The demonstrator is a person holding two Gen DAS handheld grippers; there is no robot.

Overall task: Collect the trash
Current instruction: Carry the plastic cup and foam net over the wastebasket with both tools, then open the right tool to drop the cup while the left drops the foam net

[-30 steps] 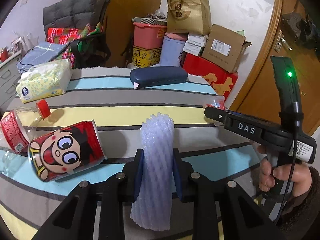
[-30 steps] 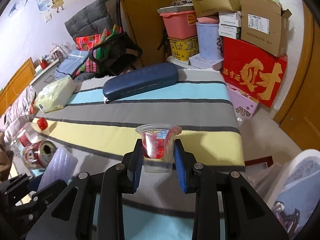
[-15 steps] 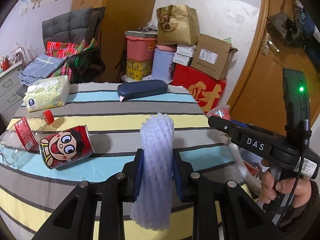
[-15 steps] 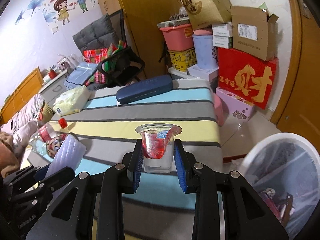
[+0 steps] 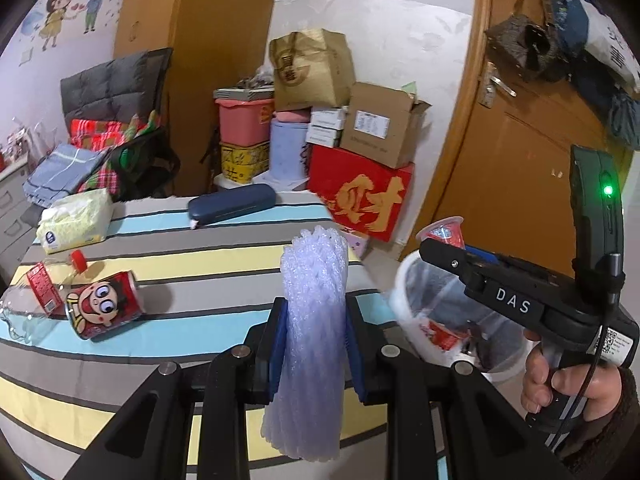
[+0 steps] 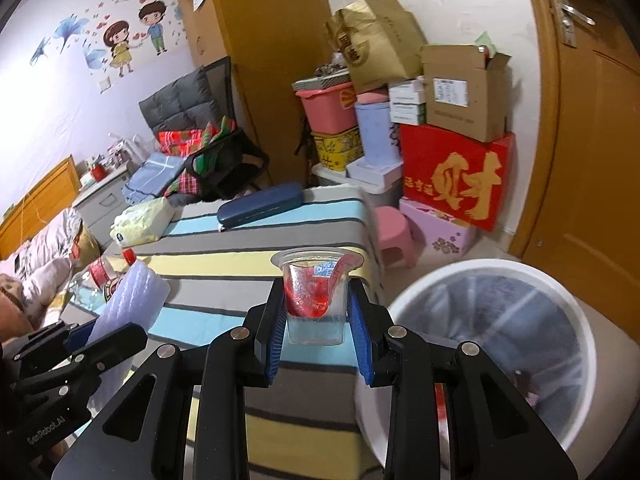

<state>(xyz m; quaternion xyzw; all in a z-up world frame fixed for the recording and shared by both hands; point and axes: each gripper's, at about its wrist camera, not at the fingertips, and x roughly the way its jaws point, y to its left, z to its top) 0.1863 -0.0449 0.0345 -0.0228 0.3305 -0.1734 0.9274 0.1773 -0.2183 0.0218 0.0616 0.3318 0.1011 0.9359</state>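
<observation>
My left gripper (image 5: 316, 344) is shut on a white foam net sleeve (image 5: 314, 320), held upright above the striped table (image 5: 224, 256); the sleeve also shows in the right wrist view (image 6: 132, 300). My right gripper (image 6: 318, 320) is shut on a clear plastic cup (image 6: 316, 296) with red wrapper inside, held above the table's right edge, left of the white lined trash bin (image 6: 492, 276). In the left wrist view the cup (image 5: 442, 232) sits over the bin (image 5: 408, 276). A red cartoon can (image 5: 104, 304) and a clear bottle (image 5: 40, 288) lie on the table's left.
A blue case (image 5: 232, 208) and a tissue pack (image 5: 76, 216) lie at the table's far side. Stacked boxes (image 5: 360, 192), a pink stool (image 6: 394, 232) and a wooden door (image 6: 592, 140) stand beyond the table. A chair with clothes (image 5: 120, 148) is at the back left.
Both grippers have risen and pulled back from the table with their loads. The right gripper has swung toward the trash bin, which has come into view.
</observation>
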